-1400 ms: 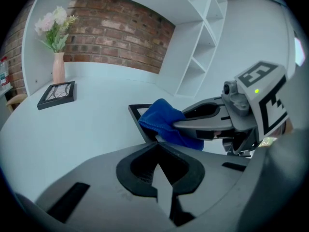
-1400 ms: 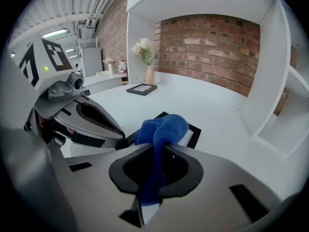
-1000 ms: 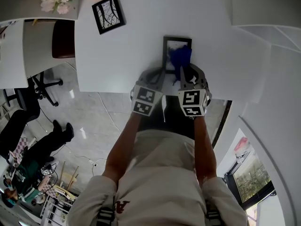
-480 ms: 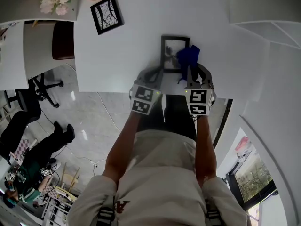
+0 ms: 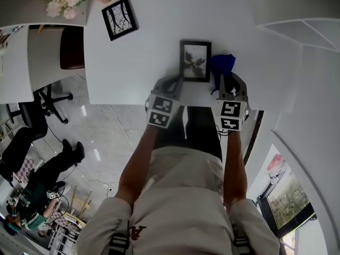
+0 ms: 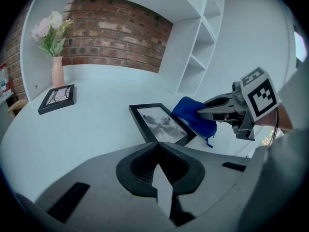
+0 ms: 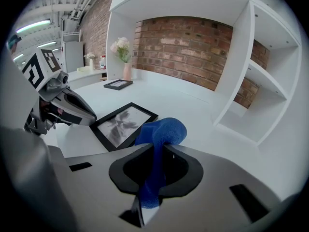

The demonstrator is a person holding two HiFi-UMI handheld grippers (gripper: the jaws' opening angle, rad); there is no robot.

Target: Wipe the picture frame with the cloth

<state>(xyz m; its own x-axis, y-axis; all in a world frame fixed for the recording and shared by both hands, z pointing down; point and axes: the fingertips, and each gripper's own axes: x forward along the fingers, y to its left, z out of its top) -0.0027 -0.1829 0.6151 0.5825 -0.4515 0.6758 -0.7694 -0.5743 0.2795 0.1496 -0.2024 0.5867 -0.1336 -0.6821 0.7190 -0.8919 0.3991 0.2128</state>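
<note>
Our right gripper (image 7: pixel 155 153) pinches the cloth (image 7: pixel 163 131) at the frame's (image 5: pixel 195 60) 3 o'clock; left gripper (image 6: pixel 159 154), jaws pressed together, at 7 o'clock.

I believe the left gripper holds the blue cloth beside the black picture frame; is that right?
Not quite: the right gripper holds the blue cloth beside the black picture frame, as the right gripper view shows; the left gripper is empty.

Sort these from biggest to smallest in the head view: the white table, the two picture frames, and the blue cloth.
1. white table
2. near picture frame and far picture frame: they look about alike, so I won't rank them
3. blue cloth
</note>
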